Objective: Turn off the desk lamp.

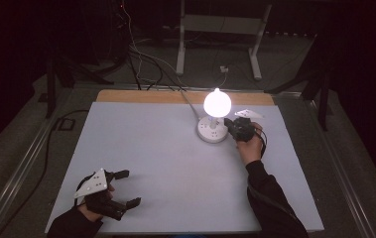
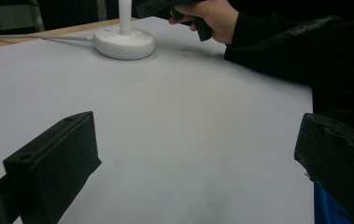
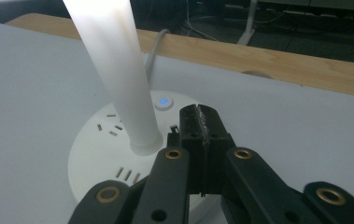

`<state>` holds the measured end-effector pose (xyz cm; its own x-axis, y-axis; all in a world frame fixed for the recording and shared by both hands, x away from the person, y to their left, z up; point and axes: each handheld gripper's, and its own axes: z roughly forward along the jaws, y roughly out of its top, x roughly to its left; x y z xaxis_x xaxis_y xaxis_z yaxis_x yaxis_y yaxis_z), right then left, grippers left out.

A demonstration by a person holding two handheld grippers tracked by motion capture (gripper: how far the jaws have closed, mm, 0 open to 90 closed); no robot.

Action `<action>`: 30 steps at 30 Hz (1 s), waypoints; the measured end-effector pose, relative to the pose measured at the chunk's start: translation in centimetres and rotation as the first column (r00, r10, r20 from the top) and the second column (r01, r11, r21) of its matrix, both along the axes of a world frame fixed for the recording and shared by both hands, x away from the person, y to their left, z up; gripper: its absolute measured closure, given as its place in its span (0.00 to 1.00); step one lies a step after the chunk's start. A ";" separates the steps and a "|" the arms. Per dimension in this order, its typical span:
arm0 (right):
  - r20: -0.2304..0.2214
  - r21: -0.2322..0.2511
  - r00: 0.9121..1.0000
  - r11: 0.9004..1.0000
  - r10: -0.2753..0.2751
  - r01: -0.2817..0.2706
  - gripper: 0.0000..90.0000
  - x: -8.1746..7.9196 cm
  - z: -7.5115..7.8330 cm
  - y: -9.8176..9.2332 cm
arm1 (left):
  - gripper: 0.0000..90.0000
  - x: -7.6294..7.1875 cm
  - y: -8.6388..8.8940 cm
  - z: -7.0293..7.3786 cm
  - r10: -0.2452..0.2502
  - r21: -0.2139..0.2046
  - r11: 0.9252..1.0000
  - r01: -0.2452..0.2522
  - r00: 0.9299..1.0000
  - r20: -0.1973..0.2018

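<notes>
pressing step judged done: white round-based plastic desk lamp (image 1: 213,128) glows at worktop (image 1: 165,163) far edge, its small blue-lit button (image 3: 164,101) just ahead of right tool (image 3: 198,122), jaws fully closed, empty. left tool (image 1: 123,188) wide, idle. next: withdraw clear without nudging the base.

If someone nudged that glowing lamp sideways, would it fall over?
Probably not easily: the lamp stands on a wide round base lying flat on the table. Pushed high at the bulb, it might tip. Its cable could drag.
</notes>
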<state>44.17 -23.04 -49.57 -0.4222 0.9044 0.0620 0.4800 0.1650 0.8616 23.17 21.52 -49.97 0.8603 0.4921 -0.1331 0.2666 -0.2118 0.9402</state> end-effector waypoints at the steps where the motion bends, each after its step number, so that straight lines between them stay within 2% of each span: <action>1: -0.006 0.003 1.000 1.000 -0.001 0.001 1.00 0.0 -0.1 0.1 | 0.01 0.0 0.0 0.0 -0.001 0.002 1.000 0.001 1.000 0.001; 9: -0.025 -0.032 1.000 0.999 0.012 -0.013 1.00 0.1 -1.0 0.6 | 0.01 0.0 0.0 0.0 -0.002 0.001 1.000 0.002 1.000 0.002; 19: -0.043 -0.043 0.999 0.999 0.010 -0.011 1.00 0.3 -1.6 0.6 | 0.01 0.0 0.0 0.0 -0.001 0.001 1.000 0.001 1.000 0.000; 30: -0.038 -0.051 0.999 0.999 0.016 -0.018 1.00 0.3 -1.8 0.6 | 0.01 -0.1 0.0 0.0 0.000 0.000 1.000 0.000 1.000 0.000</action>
